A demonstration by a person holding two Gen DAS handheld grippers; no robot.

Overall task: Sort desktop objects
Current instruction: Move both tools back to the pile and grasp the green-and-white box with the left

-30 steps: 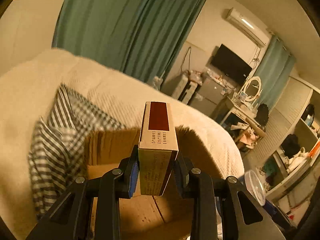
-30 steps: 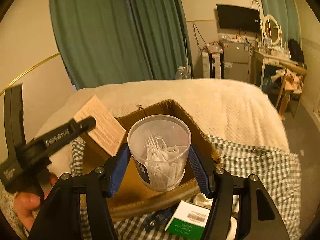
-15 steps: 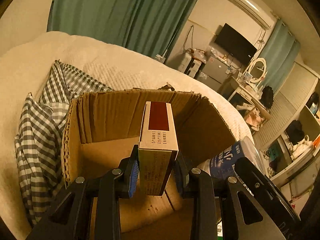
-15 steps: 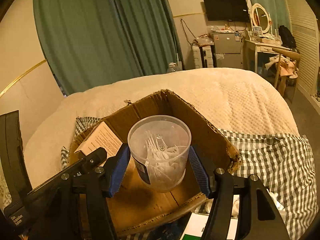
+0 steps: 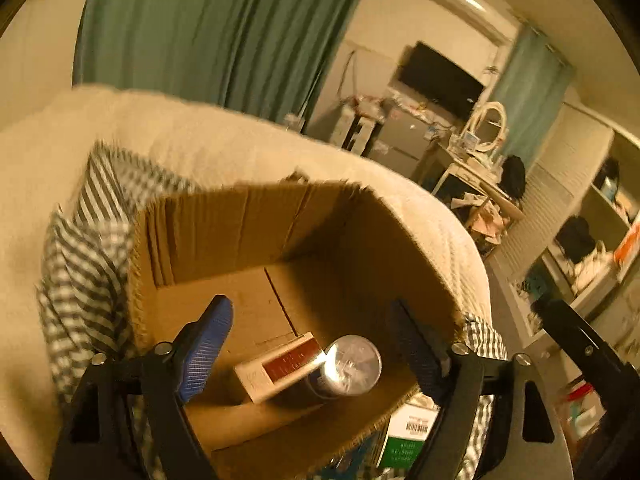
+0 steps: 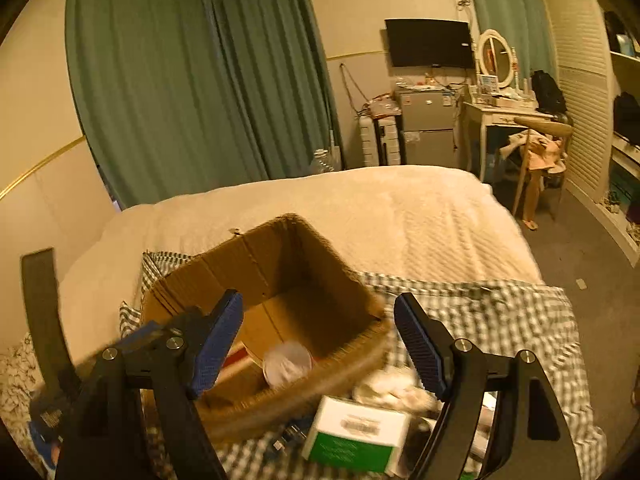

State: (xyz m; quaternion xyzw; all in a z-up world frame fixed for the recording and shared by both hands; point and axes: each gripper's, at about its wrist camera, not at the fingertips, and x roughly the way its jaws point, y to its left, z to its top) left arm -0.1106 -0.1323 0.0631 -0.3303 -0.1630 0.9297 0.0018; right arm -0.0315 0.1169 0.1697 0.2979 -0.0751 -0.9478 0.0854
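- Left gripper [image 5: 310,342]: jaws spread wide, holding nothing, above the cardboard box [image 5: 224,236].
- Red-and-cream carton [image 5: 280,366] lies on the box floor below and between the fingers, touching the clear plastic cup [image 5: 352,364] on its side.
- Right gripper [image 6: 318,340]: wide apart and empty over the box's near rim; green-and-white box [image 6: 354,434] sits outside on the checked cloth [image 6: 500,312].

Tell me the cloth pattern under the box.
Grey-and-white check cloth, clearest in the right wrist view.
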